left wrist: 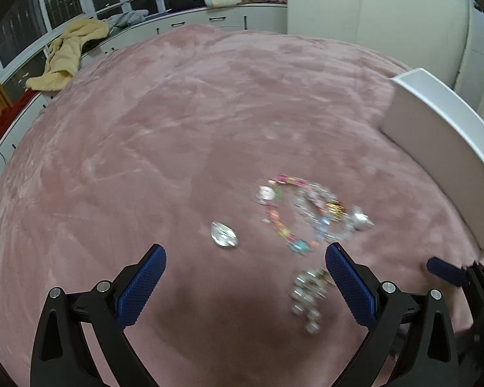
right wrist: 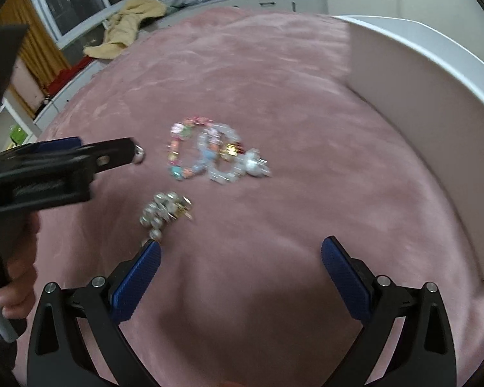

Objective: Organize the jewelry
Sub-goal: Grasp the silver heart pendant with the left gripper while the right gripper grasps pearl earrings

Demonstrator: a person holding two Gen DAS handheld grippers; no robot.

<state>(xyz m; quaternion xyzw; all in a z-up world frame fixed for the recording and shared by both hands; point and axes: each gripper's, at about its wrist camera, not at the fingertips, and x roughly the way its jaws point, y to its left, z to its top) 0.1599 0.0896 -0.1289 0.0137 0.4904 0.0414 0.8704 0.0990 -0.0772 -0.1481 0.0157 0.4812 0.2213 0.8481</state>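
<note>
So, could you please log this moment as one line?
left gripper open, empty | right gripper open, empty | beaded bracelets, pearl cluster on pink blanket | white box right

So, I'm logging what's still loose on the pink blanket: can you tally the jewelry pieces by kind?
Beaded bracelets: 2, multicolour bracelet and clear bracelet
Pearl cluster: 1
Clear crystal piece: 1
Silver piece: 1
Total: 5; blur hides finer detail.

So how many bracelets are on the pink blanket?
2, side by side and overlapping mid-blanket: a colorful bracelet on the left, a clear bracelet on the right. Blur may hide more.
</note>
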